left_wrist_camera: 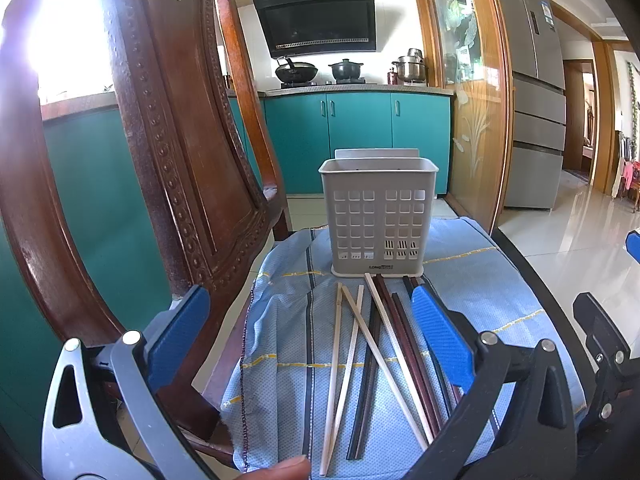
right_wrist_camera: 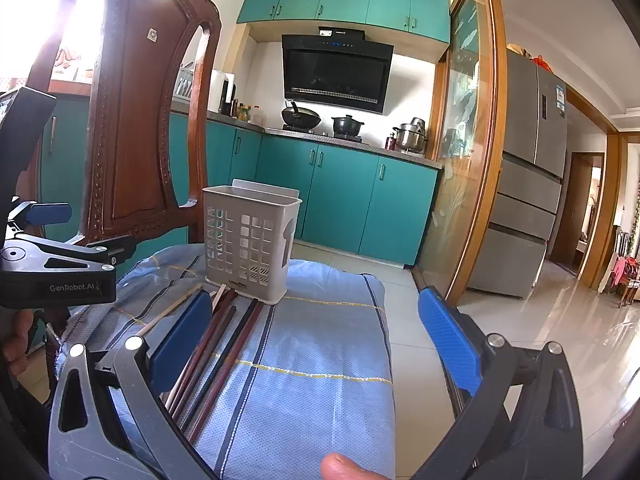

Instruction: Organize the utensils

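A grey slotted utensil holder (left_wrist_camera: 378, 216) (right_wrist_camera: 250, 240) stands upright and looks empty on a blue cloth (left_wrist_camera: 280, 320) (right_wrist_camera: 320, 344). Several chopsticks lie loose before it: pale bamboo ones (left_wrist_camera: 338, 360) and dark brown ones (left_wrist_camera: 404, 344) (right_wrist_camera: 212, 360). My left gripper (left_wrist_camera: 308, 340) hovers open above the chopsticks, which lie between its blue pads (left_wrist_camera: 438, 336). My right gripper (right_wrist_camera: 316, 340) is open over the cloth, its left pad (right_wrist_camera: 182, 340) beside the dark chopsticks. Nothing is held.
A carved wooden chair back (left_wrist_camera: 172, 152) (right_wrist_camera: 132, 120) rises close on the left. Beyond are teal kitchen cabinets (left_wrist_camera: 356, 136), a glass sliding door (right_wrist_camera: 464, 152), a fridge (right_wrist_camera: 528, 200) and tiled floor (right_wrist_camera: 540, 340) on the right. The left gripper's body (right_wrist_camera: 56, 268) shows at the right wrist view's left edge.
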